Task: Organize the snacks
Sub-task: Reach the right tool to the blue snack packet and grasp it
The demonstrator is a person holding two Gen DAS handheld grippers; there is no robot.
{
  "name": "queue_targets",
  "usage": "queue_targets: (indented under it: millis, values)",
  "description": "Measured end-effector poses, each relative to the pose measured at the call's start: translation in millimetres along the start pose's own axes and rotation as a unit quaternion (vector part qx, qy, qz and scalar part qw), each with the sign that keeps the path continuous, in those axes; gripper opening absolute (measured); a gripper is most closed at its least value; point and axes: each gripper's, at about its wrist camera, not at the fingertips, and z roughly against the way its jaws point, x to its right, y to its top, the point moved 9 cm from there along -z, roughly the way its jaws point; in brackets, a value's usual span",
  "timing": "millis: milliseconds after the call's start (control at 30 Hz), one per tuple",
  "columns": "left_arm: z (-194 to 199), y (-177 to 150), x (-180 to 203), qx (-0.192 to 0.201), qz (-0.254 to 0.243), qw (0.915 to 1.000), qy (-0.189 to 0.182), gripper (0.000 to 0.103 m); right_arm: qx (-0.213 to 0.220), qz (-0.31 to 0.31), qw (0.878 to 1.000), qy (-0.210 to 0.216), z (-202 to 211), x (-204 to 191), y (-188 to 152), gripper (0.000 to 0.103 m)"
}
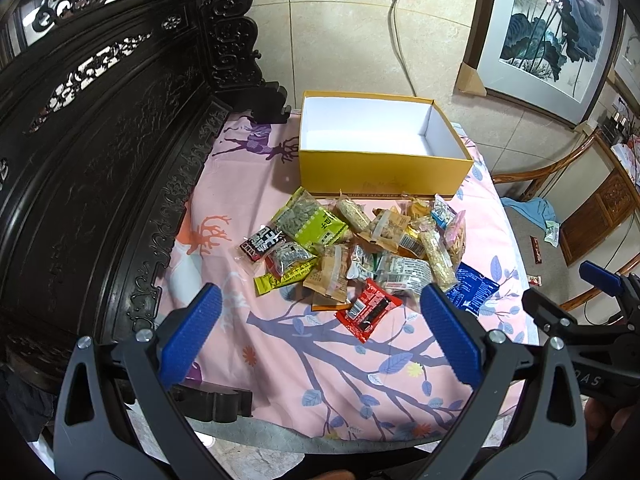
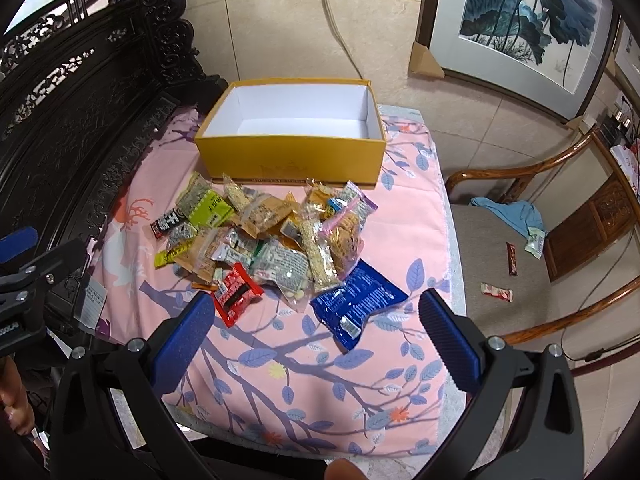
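A pile of snack packets (image 1: 352, 244) lies on the pink cloth in front of an open yellow box (image 1: 384, 164) with a bare white inside. A red packet (image 1: 368, 308) and a blue packet (image 1: 472, 288) lie nearest me. My left gripper (image 1: 320, 300) is open and empty, above the cloth short of the pile. In the right wrist view the pile (image 2: 264, 236), the box (image 2: 292, 152), the red packet (image 2: 236, 292) and the blue packet (image 2: 356, 304) show. My right gripper (image 2: 316, 312) is open and empty, short of the blue packet.
A carved dark wooden bench back (image 1: 100, 160) runs along the left. A wooden chair (image 2: 532, 264) on the right holds a blue cloth (image 2: 508, 212) and a few stray snack bars (image 2: 496, 292). A framed painting (image 2: 524, 24) leans on the tiled wall.
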Motion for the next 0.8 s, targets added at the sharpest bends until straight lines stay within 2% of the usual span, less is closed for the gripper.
queue_targets:
  millis: [67, 200, 333, 467, 533, 633, 733, 800]
  values:
    - [-7, -2, -5, -0.001, 0.005, 1.0, -0.005, 0.101, 0.012, 0.007, 1.0, -0.006, -6, 4, -2, 0.102]
    - [-24, -12, -12, -0.006, 0.019, 0.9997, -0.014, 0.101, -0.002, 0.004, 1.0, 0.001, -32, 21, -13, 0.102]
    - [-41, -26, -16, -0.007, 0.026, 0.9995, -0.016, 0.101, -0.033, -0.012, 0.999, 0.031, -71, 40, -34, 0.102]
    - [-66, -44, -17, -0.043, 0.043, 0.9977, -0.029, 0.101, -0.078, -0.034, 0.995, 0.049, -119, 55, -57, 0.102]
    - [-74, -52, -19, -0.051, 0.046, 0.9972, -0.03, 0.101, -0.108, -0.068, 0.99, 0.055, -142, 61, -69, 0.102]
    - [-83, -59, -20, -0.066, 0.038, 0.9969, -0.022, 0.101, -0.143, -0.163, 0.974, 0.074, -173, 72, -86, 0.102]
    - [-88, -60, -21, -0.07, 0.035, 0.9967, -0.023, 0.101, -0.151, -0.21, 0.965, 0.052, -195, 80, -94, 0.102]
    - [-90, -59, -22, -0.068, 0.033, 0.9969, -0.024, 0.101, -0.154, -0.226, 0.961, 0.045, -205, 80, -97, 0.093]
